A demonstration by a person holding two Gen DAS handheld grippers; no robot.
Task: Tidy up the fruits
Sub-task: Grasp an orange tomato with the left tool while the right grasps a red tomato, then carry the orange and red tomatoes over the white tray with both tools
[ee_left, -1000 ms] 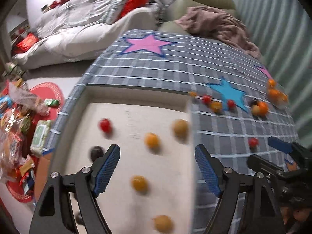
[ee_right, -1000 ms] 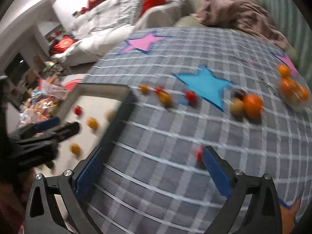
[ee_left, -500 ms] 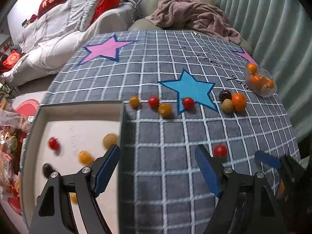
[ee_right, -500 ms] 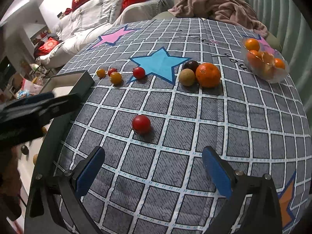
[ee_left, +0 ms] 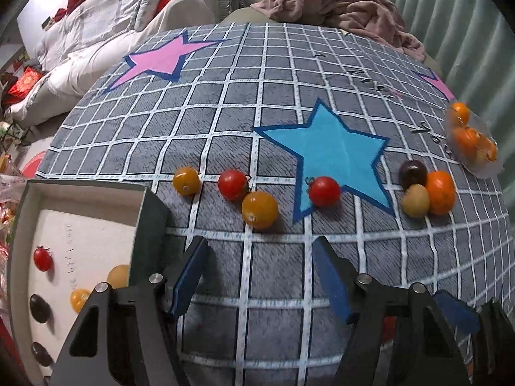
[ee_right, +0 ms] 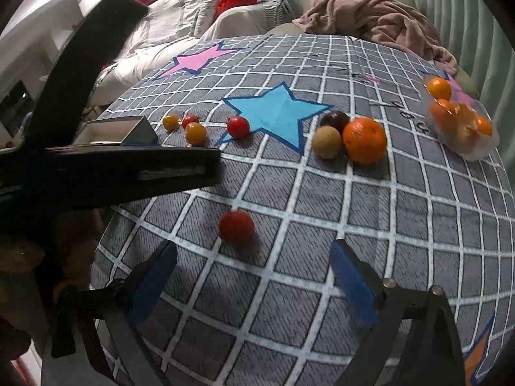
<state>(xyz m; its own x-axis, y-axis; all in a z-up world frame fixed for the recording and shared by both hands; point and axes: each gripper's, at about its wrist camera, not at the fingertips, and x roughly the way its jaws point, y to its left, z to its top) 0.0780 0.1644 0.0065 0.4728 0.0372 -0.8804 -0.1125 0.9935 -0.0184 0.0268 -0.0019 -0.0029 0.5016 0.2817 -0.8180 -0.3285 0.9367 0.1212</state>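
Fruit lies scattered on the grid-patterned cloth of the table (ee_left: 276,74). The right tool (ee_right: 254,284) hovers over the cloth, its jaws closing with nothing gripped; a lone red tomato (ee_right: 236,227) sits just beyond its fingertips, nearer the left finger. The left tool (ee_left: 260,273) is also closing on nothing, with bare cloth between its pads; a yellow tomato (ee_left: 259,209) lies just ahead of it, centred on the gap. To its left, the tray (ee_left: 80,189) holds several small fruits.
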